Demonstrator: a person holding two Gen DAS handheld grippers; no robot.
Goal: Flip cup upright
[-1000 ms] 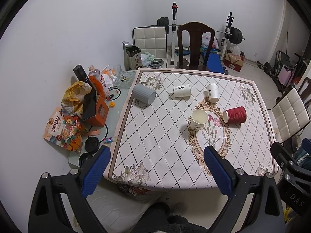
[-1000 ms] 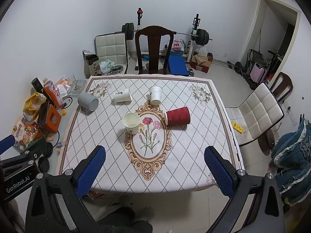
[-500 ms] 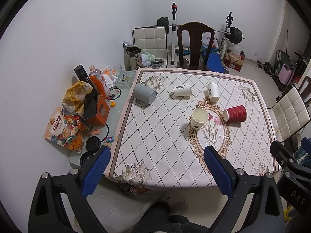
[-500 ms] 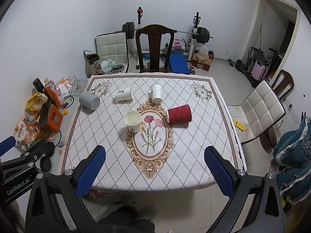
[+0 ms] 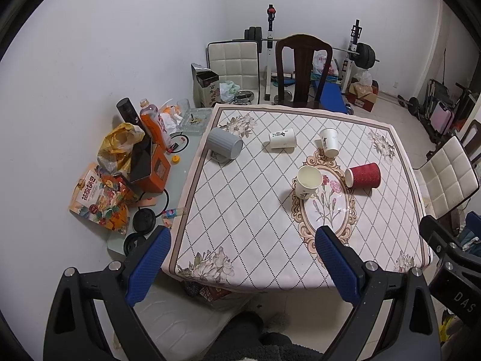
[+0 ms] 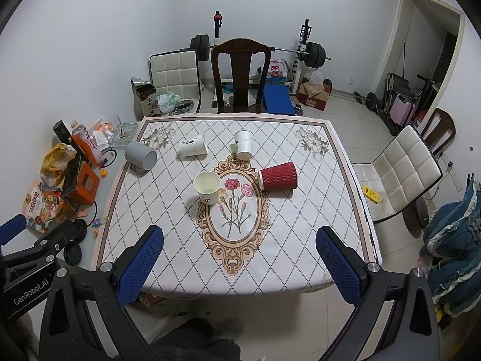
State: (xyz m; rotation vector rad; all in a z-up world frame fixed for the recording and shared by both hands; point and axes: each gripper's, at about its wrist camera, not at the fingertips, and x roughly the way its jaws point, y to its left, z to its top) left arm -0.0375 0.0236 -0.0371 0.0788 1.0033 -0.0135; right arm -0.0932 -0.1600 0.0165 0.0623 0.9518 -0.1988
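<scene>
Five cups sit on the bench (image 6: 168, 246): a cream paper cup (image 6: 206, 187) upright and apparently empty at frame centre, a red ribbed cup (image 6: 279, 176) on its side to its right, two white cups (image 6: 194, 146) (image 6: 244, 144) and a grey mug (image 6: 140, 157) tipped over toward the upper left. Both the left gripper (image 5: 242, 260) and right gripper (image 6: 240, 258) hang with fingers spread wide, holding nothing, above the bench's near edge, where the lower cloth lies bare.
</scene>
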